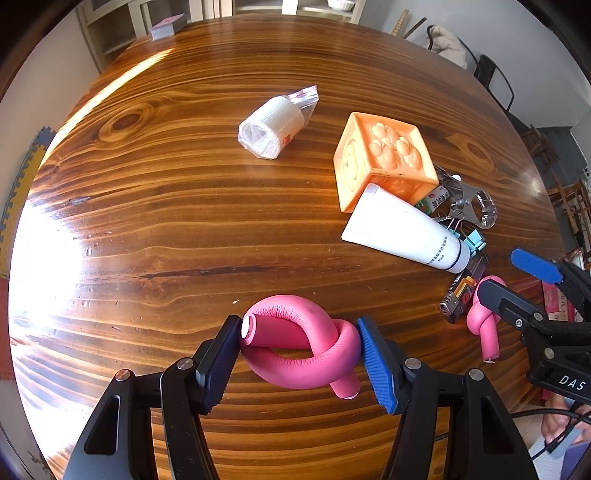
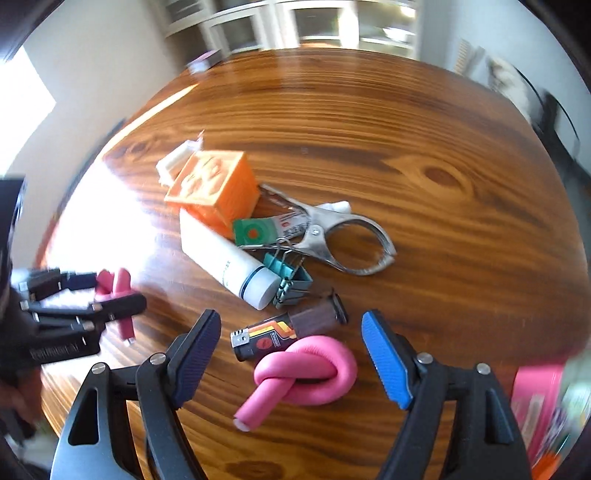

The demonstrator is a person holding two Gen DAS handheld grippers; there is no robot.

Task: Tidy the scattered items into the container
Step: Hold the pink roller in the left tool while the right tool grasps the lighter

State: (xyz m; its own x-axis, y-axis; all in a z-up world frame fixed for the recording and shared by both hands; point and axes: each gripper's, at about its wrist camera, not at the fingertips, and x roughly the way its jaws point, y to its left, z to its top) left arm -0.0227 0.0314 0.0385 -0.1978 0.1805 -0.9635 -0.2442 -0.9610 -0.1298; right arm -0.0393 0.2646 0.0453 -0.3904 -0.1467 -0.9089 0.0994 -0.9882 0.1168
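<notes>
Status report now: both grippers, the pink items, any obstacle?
Left gripper shut on knotted pink foam roller. Right gripper open above second knotted pink foam roller. Lighter touching it; container not clearly seen.

Round, glossy wooden table top (image 1: 155, 206) w/ dark grain streaks & knots; strong white glare on its left side, a bright streak along the far-left edge. Beyond the far edge: pale cream shelving unit (image 1: 122, 26) w/ open compartments, a white bowl (image 1: 341, 3) on an upper shelf. Walls plain off-white (image 1: 55, 81); in the right wrist view a bright window patch (image 2: 31, 92) far left. Right of table: black metal-frame chair (image 1: 495, 77) w/ a pale cushion or bag (image 1: 448, 42) beside it, darker wooden chairs (image 1: 565, 199) further round. Floor at left: foam puzzle mat, grey w/ yellow toothed edge (image 1: 22, 177). Right wrist view blurred, detail unclear.
</notes>
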